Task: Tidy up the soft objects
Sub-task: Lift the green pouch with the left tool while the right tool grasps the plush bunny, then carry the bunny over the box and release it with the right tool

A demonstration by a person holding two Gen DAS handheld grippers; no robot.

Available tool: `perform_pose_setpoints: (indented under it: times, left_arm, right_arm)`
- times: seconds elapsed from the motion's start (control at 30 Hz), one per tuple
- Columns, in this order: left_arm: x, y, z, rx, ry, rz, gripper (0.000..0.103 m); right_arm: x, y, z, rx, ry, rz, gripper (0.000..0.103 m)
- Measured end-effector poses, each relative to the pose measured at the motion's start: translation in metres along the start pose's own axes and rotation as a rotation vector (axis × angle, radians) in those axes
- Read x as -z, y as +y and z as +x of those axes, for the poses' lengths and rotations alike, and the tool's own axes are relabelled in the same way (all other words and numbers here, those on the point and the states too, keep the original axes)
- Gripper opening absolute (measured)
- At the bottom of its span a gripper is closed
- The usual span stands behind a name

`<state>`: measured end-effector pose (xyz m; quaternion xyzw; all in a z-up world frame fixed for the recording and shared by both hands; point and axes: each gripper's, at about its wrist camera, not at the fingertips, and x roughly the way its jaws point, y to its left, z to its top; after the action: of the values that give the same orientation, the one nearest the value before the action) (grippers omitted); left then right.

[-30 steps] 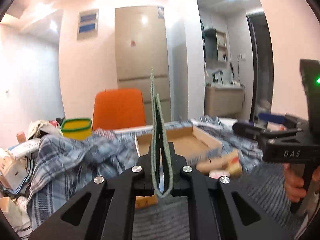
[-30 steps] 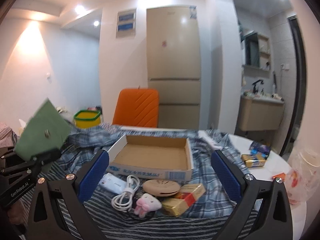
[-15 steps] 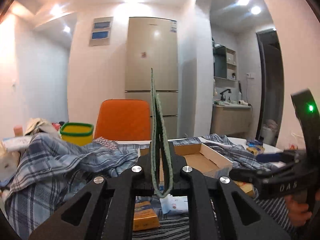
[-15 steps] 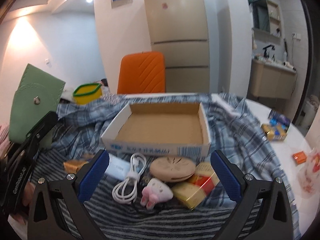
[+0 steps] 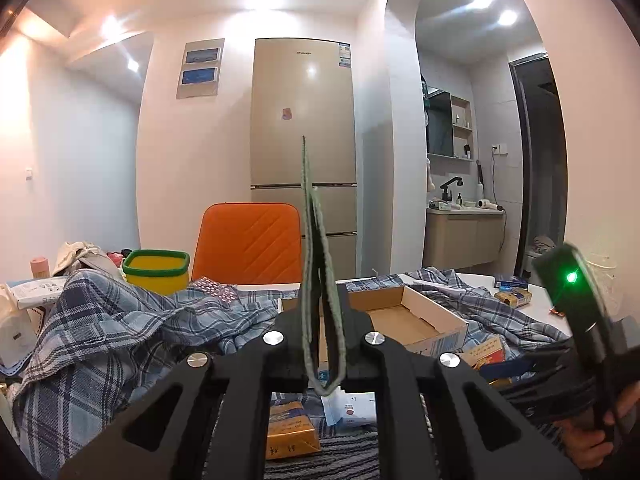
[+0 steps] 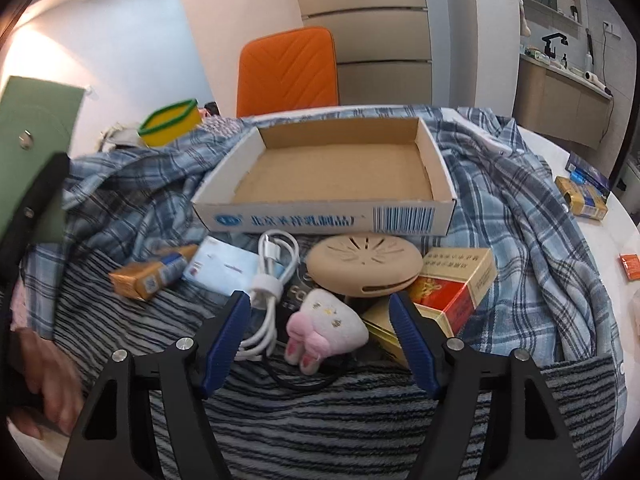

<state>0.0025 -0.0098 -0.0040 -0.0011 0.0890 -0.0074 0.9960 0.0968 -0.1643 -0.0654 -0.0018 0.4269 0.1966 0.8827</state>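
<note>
My right claw [image 6: 320,318] points down at the pile on the striped cloth [image 6: 360,420]. The plush bunny [image 6: 326,326] lies right between its blue fingers [image 6: 224,340], a bit nearer the left one. The fingers are closing, about half open now, and I can't see them touching the bunny yet. The bunny lies slanted, feet toward me and head toward the round tan case [image 6: 364,268]. So I think the squeeze should go across its body.

My left claw [image 5: 322,344] is shut tight on a flat green felt pouch [image 5: 316,280], held up on edge, well away from the bunny.

The empty cardboard box [image 6: 332,216] sits just behind the pile.

A white cable [image 6: 272,276] lies beside the bunny and could get pinched too. A black cord runs under the bunny; I can't tell where it goes.
</note>
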Motion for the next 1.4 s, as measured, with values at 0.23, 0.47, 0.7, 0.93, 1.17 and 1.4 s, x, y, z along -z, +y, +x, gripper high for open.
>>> perform_pose_setpoints:
  times: [0.23, 0.47, 0.7, 0.93, 1.17, 1.4]
  left_arm:
    - [0.0, -0.002, 0.0, -0.004, 0.004, 0.01, 0.008]
    - [0.001, -0.003, -0.003, -0.008, -0.005, 0.012, 0.008]
    - [-0.007, -0.008, -0.022, -0.013, -0.047, 0.055, 0.008]
    - [-0.02, -0.017, -0.044, -0.008, -0.17, 0.056, 0.008]
    - [-0.046, -0.017, -0.037, 0.014, -0.246, 0.028, 0.008]
    - [-0.056, -0.02, -0.013, 0.042, -0.314, 0.038, 0.008]
  right_arm:
    - [0.004, 0.003, 0.013, -0.013, 0.048, -0.026, 0.051]
    - [0.006, 0.008, 0.012, -0.023, 0.047, -0.055, 0.035]
    - [0.01, 0.015, -0.02, -0.017, -0.089, -0.116, 0.035]
    - [0.006, 0.03, -0.073, 0.07, -0.347, -0.188, 0.035]
    - [-0.024, 0.029, -0.122, 0.114, -0.585, -0.159, 0.035]
    - [-0.061, 0.024, -0.136, 0.142, -0.792, -0.173, 0.035]
